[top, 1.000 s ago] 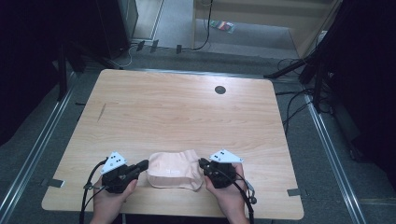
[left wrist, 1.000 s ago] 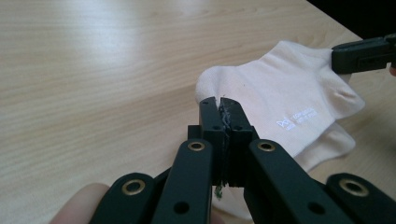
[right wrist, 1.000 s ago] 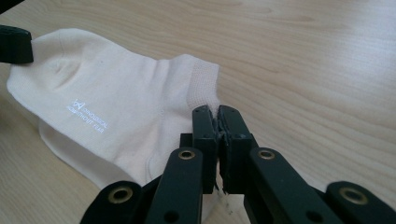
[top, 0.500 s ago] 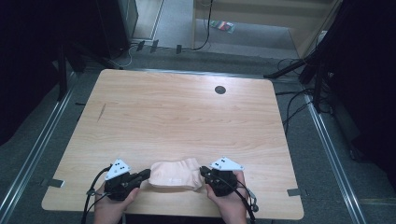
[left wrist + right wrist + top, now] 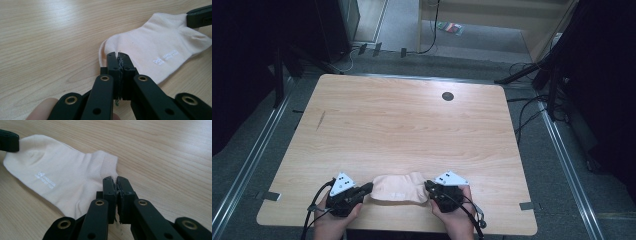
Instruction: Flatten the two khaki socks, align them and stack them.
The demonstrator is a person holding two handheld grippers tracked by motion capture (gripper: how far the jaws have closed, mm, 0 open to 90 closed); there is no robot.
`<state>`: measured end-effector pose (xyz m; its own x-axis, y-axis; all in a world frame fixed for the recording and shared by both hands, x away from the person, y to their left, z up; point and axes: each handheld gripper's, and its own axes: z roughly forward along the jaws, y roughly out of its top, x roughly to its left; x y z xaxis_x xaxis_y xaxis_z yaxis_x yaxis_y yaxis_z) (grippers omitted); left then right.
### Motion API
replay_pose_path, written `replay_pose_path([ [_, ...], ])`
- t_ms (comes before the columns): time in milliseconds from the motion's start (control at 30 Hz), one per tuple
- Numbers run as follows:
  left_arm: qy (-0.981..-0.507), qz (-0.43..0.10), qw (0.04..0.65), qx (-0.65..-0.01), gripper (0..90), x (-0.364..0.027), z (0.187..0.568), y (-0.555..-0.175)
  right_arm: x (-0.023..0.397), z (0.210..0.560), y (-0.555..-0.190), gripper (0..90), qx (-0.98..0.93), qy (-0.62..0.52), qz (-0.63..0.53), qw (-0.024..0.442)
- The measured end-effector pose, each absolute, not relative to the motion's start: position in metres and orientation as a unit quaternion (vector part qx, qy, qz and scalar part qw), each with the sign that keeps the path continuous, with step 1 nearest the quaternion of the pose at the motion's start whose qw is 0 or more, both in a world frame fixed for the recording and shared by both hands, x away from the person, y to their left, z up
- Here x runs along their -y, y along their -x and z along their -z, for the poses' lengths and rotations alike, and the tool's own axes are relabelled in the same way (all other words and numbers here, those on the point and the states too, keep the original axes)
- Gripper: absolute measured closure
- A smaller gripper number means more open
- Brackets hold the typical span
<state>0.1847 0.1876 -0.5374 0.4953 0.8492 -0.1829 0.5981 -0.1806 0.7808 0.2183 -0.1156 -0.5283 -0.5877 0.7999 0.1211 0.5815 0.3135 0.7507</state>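
A cream ankle sock [image 5: 399, 187] lies flat near the table's front edge, stretched between my two grippers. My left gripper [image 5: 371, 187] is shut on the sock's left end; in the left gripper view the jaws [image 5: 117, 55] meet on the rim of the sock [image 5: 155, 45]. On the ribbed cuff end, my right gripper [image 5: 427, 186] is shut too, its jaws [image 5: 114, 180] pinching the edge of the sock [image 5: 57, 172]. White printed lettering [image 5: 165, 57] marks the sock. Each gripper view shows the other gripper's black tip on the sock's far end.
The light wooden table [image 5: 412, 130] has a round black hole [image 5: 447, 96] at its back right. Dark stands, cables and metal floor rails [image 5: 562, 150] surround the table. A person's hands hold both grippers at the front edge.
Both grippers have drawn the sock toward the table's front edge. The sock now lies longer and flatter between them.
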Motion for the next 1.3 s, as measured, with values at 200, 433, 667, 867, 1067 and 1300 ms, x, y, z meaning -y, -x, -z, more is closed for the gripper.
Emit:
replay_pose_path([
  [200,-0.756,-0.155,0.419,-0.477,89.2,-0.186,0.538,-0.185,0.116,0.531,-0.219,86.1,-0.798,-0.432,-0.398,0.137],
  [433,-0.748,-0.170,0.423,-0.482,74.1,-0.188,0.538,-0.185,0.118,0.531,-0.218,61.0,-0.788,-0.441,-0.408,0.136],
  [667,-0.738,-0.159,0.446,-0.480,60.8,-0.190,0.536,-0.185,0.126,0.526,-0.217,60.6,-0.775,-0.446,-0.424,0.141],
  [867,-0.713,-0.151,0.487,-0.482,49.8,-0.202,0.533,-0.188,0.133,0.526,-0.219,48.5,-0.763,-0.451,-0.436,0.155],
  [1067,-0.695,-0.181,0.491,-0.493,32.0,-0.214,0.535,-0.194,0.144,0.521,-0.223,30.4,-0.749,-0.460,-0.439,0.188],
  [1300,-0.683,-0.214,0.457,-0.528,12.9,-0.228,0.534,-0.202,0.163,0.517,-0.228,13.9,-0.737,-0.471,-0.436,0.209],
])
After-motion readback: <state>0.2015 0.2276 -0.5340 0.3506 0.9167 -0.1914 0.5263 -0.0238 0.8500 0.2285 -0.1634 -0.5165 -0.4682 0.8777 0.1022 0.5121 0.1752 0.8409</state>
